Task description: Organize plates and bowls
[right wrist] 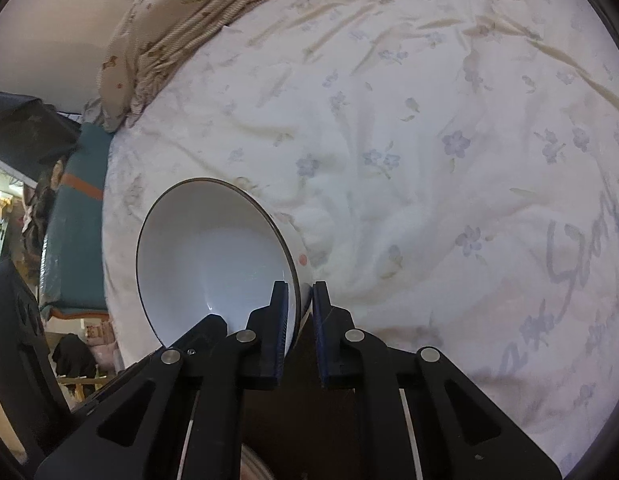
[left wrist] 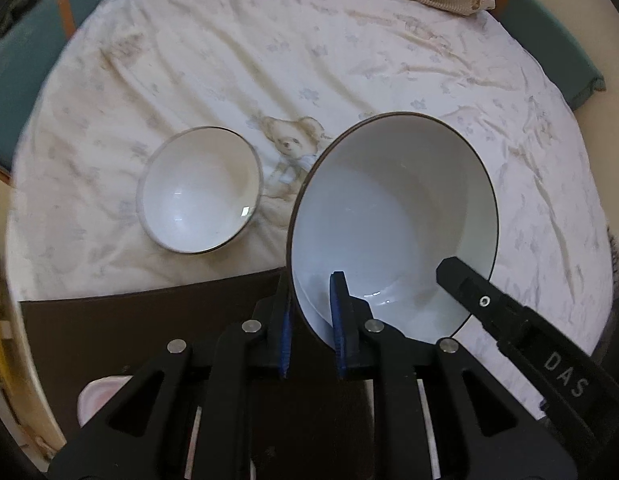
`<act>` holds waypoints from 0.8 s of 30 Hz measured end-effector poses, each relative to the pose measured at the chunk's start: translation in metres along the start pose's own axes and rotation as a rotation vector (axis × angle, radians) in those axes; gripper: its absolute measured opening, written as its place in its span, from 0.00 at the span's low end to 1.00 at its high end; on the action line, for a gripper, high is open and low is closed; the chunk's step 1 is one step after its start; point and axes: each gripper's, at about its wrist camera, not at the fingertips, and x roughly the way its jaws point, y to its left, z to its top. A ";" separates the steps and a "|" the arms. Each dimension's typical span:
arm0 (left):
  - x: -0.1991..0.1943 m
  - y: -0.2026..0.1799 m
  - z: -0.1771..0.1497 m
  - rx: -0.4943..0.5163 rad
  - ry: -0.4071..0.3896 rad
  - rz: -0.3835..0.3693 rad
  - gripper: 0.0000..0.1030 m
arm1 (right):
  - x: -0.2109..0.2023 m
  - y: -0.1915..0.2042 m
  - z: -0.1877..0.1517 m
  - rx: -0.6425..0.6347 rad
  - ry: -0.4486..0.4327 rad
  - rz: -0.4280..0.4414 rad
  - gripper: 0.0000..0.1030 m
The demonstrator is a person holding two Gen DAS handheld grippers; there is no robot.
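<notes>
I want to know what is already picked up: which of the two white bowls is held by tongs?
The larger bowl, right of the teddy print, is tilted and clamped at its rim. The smaller bowl sits free on the sheet.

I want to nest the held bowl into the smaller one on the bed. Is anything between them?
Nothing visible. The large bowl, pinched at its rim by the left gripper and the right gripper, hangs beside the small bowl. Only bare bedsheet lies between them, and the small bowl is empty.

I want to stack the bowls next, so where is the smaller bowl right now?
In the left wrist view the smaller bowl sits upright on the bedsheet, left of the teddy bear print and of the larger bowl held in the left gripper.
</notes>
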 end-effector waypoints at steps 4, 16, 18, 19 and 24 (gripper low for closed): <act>-0.028 0.007 -0.014 0.002 -0.037 0.021 0.14 | -0.019 0.016 -0.013 -0.047 -0.016 0.012 0.13; -0.111 0.056 -0.064 -0.008 -0.157 0.041 0.14 | -0.060 0.066 -0.064 -0.217 0.008 0.084 0.10; -0.122 0.068 -0.075 -0.013 -0.176 0.037 0.14 | -0.064 0.073 -0.076 -0.235 0.016 0.095 0.10; -0.127 0.074 -0.082 -0.009 -0.184 0.039 0.14 | -0.065 0.077 -0.083 -0.246 0.021 0.101 0.10; -0.139 0.111 -0.117 -0.019 -0.213 0.034 0.14 | -0.067 0.098 -0.123 -0.285 0.050 0.119 0.11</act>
